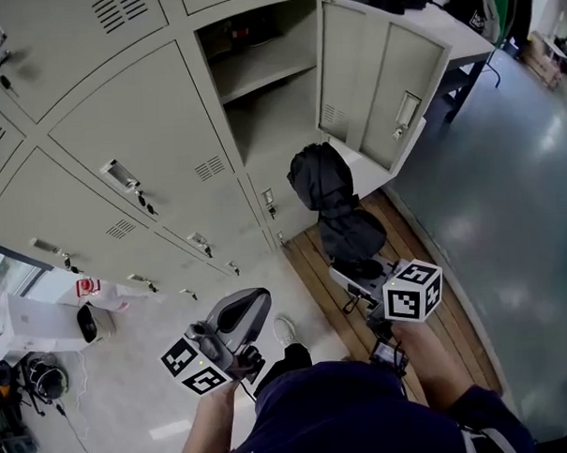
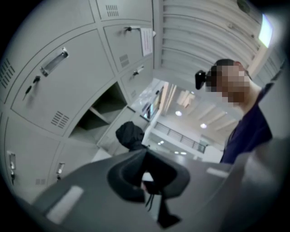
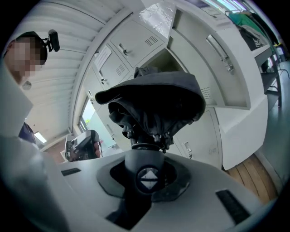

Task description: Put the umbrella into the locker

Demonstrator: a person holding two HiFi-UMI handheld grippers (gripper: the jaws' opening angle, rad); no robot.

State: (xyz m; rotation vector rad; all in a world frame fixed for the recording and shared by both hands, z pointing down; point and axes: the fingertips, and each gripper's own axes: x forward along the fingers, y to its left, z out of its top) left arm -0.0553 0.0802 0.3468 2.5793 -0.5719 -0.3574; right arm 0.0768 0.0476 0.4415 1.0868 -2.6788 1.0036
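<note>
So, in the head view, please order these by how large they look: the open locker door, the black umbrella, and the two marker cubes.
1. open locker door
2. black umbrella
3. right marker cube and left marker cube: these look about alike, so I do not rank them. Both also sit nearer the camera than the door.

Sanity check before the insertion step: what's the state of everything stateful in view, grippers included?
Black fabric folding umbrella: collapsed, canopy loosely bunched, held by its handle.
Grey metal locker door: swung open.
Neighbouring grey locker doors: shut.
Right gripper: shut on the umbrella's handle.
Left gripper: jaws together, nothing held.
</note>
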